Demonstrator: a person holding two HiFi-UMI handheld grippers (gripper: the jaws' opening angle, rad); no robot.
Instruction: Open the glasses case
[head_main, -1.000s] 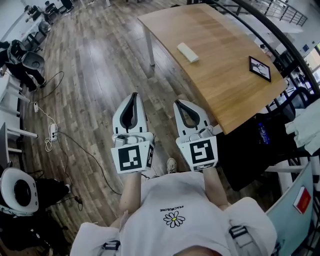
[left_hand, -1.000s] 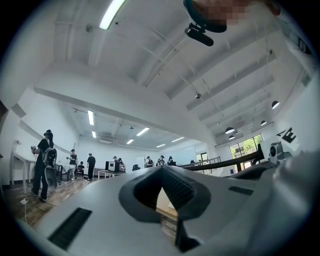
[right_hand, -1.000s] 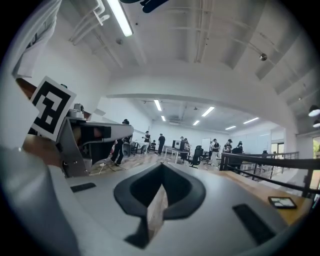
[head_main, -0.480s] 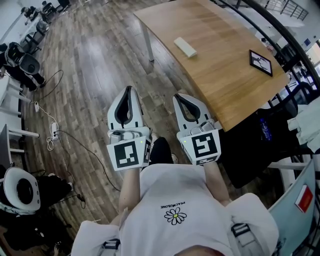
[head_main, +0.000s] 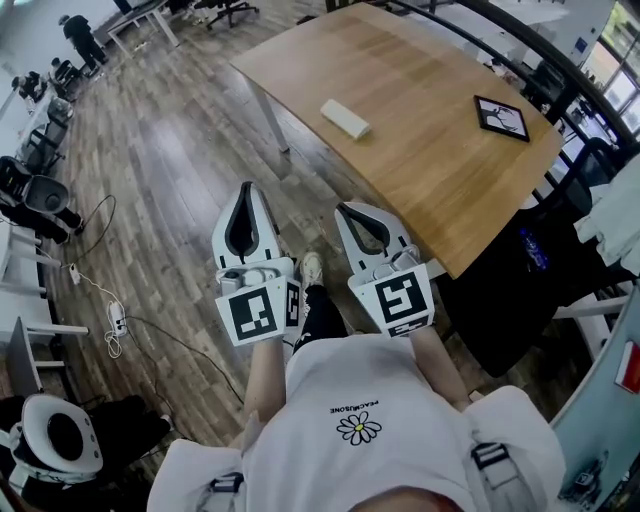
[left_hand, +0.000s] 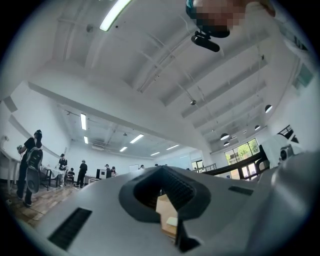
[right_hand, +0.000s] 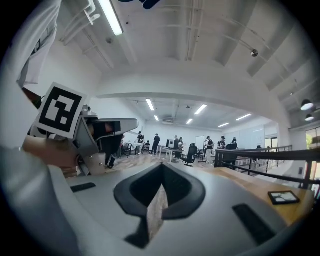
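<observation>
A pale, flat, oblong glasses case (head_main: 345, 118) lies shut on the light wooden table (head_main: 430, 170), near its far left part. Both grippers are held out over the wooden floor, short of the table's near corner and well apart from the case. My left gripper (head_main: 245, 188) is shut with nothing in it. Beside it, closer to the table edge, my right gripper (head_main: 346, 208) is shut and empty too. In the left gripper view the jaws (left_hand: 161, 170) meet at a point; the right gripper view shows the same (right_hand: 161, 168). A sliver of table (left_hand: 165, 209) shows through the left gripper's gap.
A black-framed tablet or picture (head_main: 501, 117) lies on the table's right part, also in the right gripper view (right_hand: 283, 197). A dark railing (head_main: 560, 90) curves behind the table. Cables and a power strip (head_main: 117, 318) lie on the floor at left. Chairs and people stand far off.
The person has walked toward the table, and both shut grippers have come forward with them. The table and case now sit lower and nearer in the head view.
</observation>
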